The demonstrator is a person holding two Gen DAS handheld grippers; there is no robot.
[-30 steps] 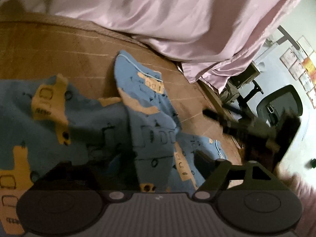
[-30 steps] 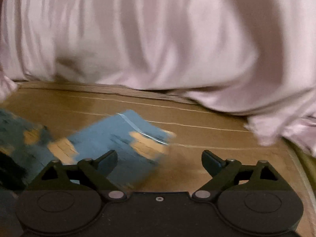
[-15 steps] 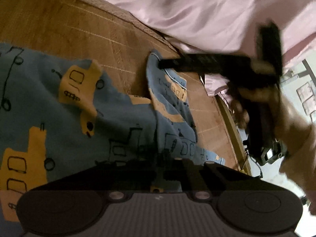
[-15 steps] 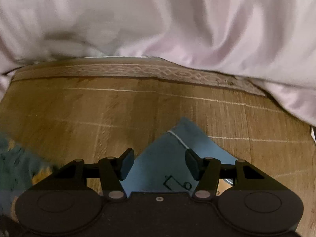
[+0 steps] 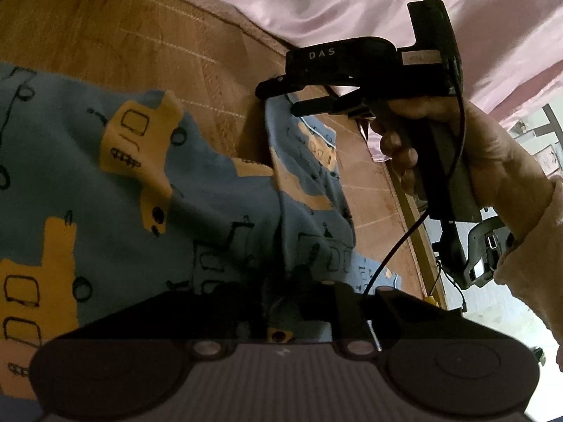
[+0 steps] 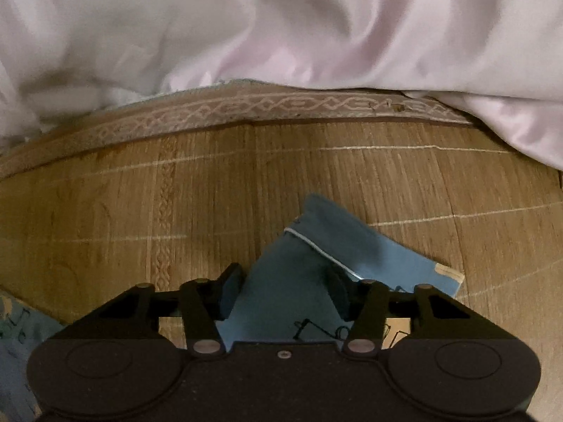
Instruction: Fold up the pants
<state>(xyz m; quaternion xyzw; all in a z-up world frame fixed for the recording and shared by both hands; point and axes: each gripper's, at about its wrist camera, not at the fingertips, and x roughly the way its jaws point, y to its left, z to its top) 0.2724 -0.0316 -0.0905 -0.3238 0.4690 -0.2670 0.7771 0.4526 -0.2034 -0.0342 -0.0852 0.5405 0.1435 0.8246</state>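
- You are closing the right gripper around the blue pants' cuff; the pads are not yet pinching.
- The left gripper is narrowly clamping bunched pants fabric.
- Be seating the cuff deeper between the right gripper's pads.

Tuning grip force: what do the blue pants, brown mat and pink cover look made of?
Pants: soft matte knit, likely cotton; limp creases, printed pattern. Mat: looks like woven bamboo or rattan; fine slats, stitched lines, patterned edging. Pink cover: satin-like fabric; glossy folds.
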